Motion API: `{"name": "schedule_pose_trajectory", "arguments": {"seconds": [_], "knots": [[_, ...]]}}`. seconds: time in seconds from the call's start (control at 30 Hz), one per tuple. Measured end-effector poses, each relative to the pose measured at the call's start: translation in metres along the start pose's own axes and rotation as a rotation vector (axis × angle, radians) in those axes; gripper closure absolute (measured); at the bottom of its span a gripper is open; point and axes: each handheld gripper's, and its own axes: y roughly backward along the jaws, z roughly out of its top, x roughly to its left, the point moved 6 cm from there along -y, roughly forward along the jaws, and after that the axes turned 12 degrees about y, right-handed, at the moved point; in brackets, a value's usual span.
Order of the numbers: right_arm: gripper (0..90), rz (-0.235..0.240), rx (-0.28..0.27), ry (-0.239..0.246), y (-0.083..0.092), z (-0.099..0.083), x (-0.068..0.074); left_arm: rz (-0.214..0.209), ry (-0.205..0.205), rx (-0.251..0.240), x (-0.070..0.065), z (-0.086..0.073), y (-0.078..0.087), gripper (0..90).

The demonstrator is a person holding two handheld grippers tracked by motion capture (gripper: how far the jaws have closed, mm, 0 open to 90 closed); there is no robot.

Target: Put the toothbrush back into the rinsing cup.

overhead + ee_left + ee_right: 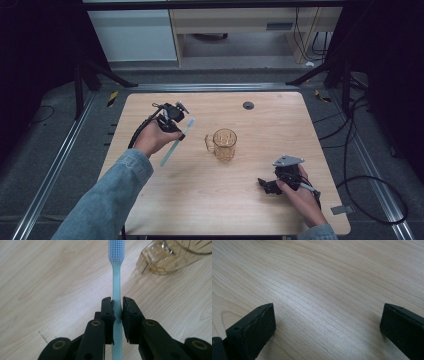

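The pale blue toothbrush (pixel 116 277) is clamped by its handle in the left gripper (pixel 117 310), held above the wooden table (pixel 210 200) left of the amber glass mug (pixel 223 144). Its long axis runs slantwise, bristle head pointing away towards the far side. The left forearm reaches in diagonally. The right gripper (pixel 327 322) rests low near the table's right edge, jaws wide apart with nothing between them.

A fixed high camera looks forward and down over the whole desk (pixel 210 200). Each hand-held gripper carries a close camera looking along its jaws at the wood; the left one shares the amber mug (pixel 224 144) with the high view.
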Motion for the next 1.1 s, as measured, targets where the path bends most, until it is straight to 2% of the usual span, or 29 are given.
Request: {"name": "schedule_pose_trajectory", "arguments": {"seconds": [0.23,0.6,0.9,1.1], "knots": [[0.5,0.0,-0.001,0.002,0.0,0.0,0.0,-0.017,-0.007,-0.061,-0.011,0.019,0.012,79.1],[0.5,0.007,-0.003,0.009,0.0,0.0,0.001,-0.036,0.004,-0.103,-0.018,0.029,0.011,79.1],[0.5,0.008,-0.002,0.007,0.0,0.0,0.001,-0.04,-0.006,-0.123,-0.026,0.037,0.01,79.1],[0.5,0.011,-0.003,0.01,0.001,0.0,0.001,-0.046,-0.006,-0.16,-0.032,0.044,0.013,79.2]]}}
